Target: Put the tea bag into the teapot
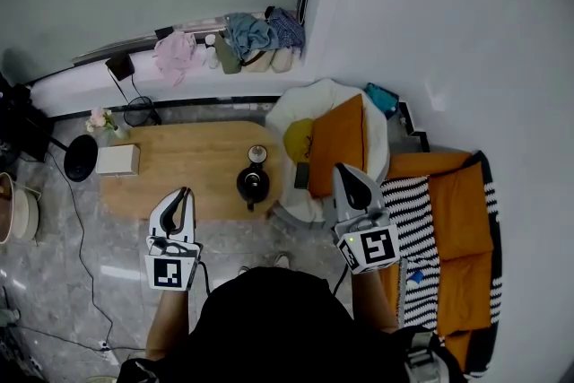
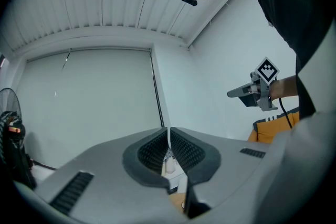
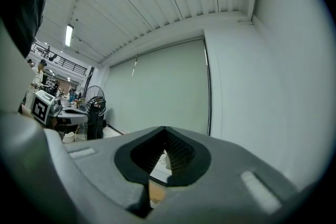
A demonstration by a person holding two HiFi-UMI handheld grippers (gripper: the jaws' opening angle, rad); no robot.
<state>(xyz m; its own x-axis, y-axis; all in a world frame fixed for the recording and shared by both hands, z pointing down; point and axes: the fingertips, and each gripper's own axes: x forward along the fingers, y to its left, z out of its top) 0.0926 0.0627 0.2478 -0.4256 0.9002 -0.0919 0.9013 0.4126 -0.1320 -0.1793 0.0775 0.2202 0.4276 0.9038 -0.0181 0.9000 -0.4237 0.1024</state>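
- 1 black teapot stands near the wooden table's right edge; its inside is hidden.
- 1 small round dish sits just behind it; no tea bag can be made out there.
- 2 tongs, both clenched on nothing: left gripper over the near edge, right gripper beyond the right edge.

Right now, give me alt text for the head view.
Seen from above, a person holds the left gripper and right gripper, jaws together and empty, near a black teapot standing on a wooden table. A white armchair with an orange cushion sits right of the table; no tea bag is visible.
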